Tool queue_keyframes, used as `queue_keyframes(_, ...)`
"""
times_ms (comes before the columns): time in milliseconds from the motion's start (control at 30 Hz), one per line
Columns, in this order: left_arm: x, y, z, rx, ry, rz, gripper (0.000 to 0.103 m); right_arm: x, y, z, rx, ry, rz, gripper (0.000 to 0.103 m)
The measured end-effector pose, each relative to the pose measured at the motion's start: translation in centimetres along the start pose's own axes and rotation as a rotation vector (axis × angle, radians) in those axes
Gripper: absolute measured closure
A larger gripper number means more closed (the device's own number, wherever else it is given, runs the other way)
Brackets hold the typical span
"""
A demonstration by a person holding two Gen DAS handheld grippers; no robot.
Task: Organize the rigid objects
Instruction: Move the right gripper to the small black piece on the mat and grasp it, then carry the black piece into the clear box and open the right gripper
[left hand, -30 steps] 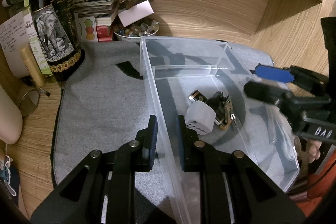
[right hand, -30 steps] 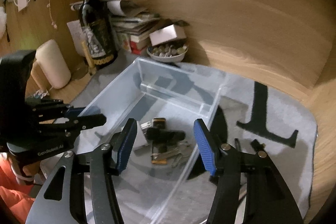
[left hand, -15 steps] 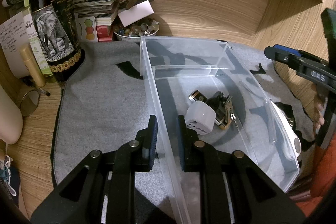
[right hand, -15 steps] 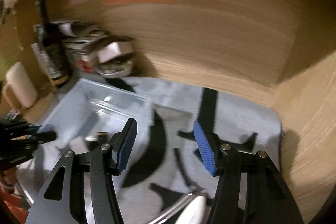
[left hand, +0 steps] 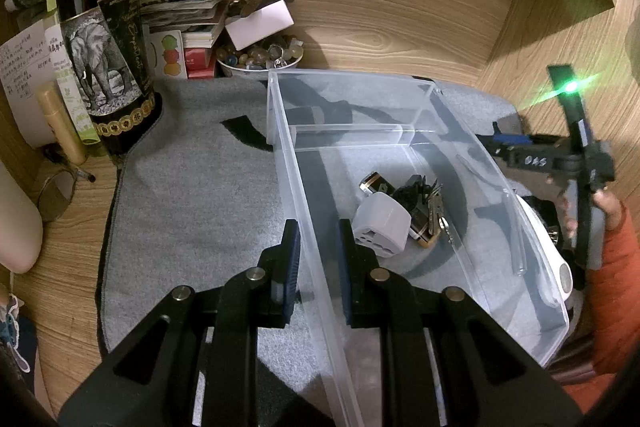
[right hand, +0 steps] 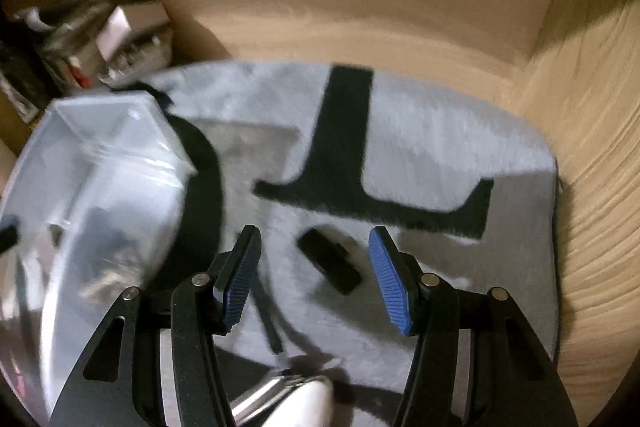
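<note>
The bottle [left hand: 105, 39] has an elephant on its label. The left gripper [left hand: 318, 259] pinches the clear bin [left hand: 400, 131] wall tight. One white plug [left hand: 382, 223] lies inside at two o'clock. The right gripper [right hand: 314, 281] is half open, one small black block [right hand: 329, 261] lying between its fingers, untouched.

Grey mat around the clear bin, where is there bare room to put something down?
Free: the grey mat between the wine bottle and the clear bin, and the bin's far compartment. Crowded: the back corner by the bowl of stones, and the near compartment around the white adapter.
</note>
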State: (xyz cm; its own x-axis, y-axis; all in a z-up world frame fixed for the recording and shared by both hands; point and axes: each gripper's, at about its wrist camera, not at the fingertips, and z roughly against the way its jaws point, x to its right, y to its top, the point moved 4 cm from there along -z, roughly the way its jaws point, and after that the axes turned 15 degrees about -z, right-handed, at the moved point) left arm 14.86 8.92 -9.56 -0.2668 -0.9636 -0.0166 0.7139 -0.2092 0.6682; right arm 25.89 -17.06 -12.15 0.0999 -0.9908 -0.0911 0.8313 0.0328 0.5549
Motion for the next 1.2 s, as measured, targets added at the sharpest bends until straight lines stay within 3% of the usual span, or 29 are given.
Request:
queue_keyframes(167,0.3,0.0,0.0,-0.001,0.006,-0.007,0.086,0.7,-0.3,-0.8,-0.014,0.003,-0.012,0.052)
queue_keyframes(333,0.1,0.0,0.0,0.000,0.005,-0.006,0.086,0.4,-0.5,-0.3,-0.005,0.015,0.011,0.078)
queue_keyframes(767,0.2,0.0,0.0,0.000,0.003,-0.004,0.086,-1.0,-0.3,3.5,0.095,0.042,0.055,0.078)
queue_keyframes(1200,0.0,-0.1,0.0,0.000,0.002,-0.004,0.086,-6.4,-0.2,9.2,0.251,0.113,0.152,0.078)
